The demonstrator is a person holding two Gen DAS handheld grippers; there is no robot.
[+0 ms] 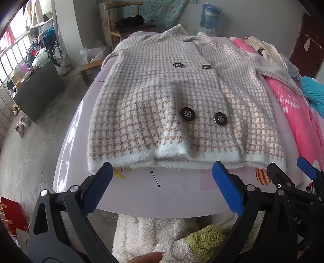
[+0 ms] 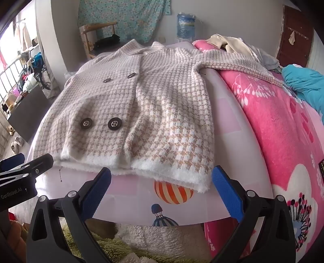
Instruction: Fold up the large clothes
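Observation:
A beige-and-white houndstooth coat [image 1: 162, 91] [image 2: 151, 101] with black buttons lies flat, front up, on a bed with a pale pink sheet [image 1: 182, 198] [image 2: 131, 202]. Its fluffy white hem faces me near the bed's front edge. One sleeve [image 1: 279, 76] [image 2: 243, 60] stretches out to the right over a pink blanket. My left gripper [image 1: 162, 172] [image 2: 30, 159] hovers open just short of the hem's left half, with nothing between its blue pads. My right gripper [image 2: 162, 174] [image 1: 287, 168] is open in front of the hem's right corner, also holding nothing.
A pink flowered blanket [image 2: 273, 121] covers the bed's right side, with a blue garment [image 2: 303, 81] and pale clothes [image 2: 243, 46] at the far right. Fluffy white and green fabric [image 1: 151, 232] lies below the bed's front edge. A wooden chair [image 1: 125, 26] and a water bottle [image 1: 209, 16] stand behind.

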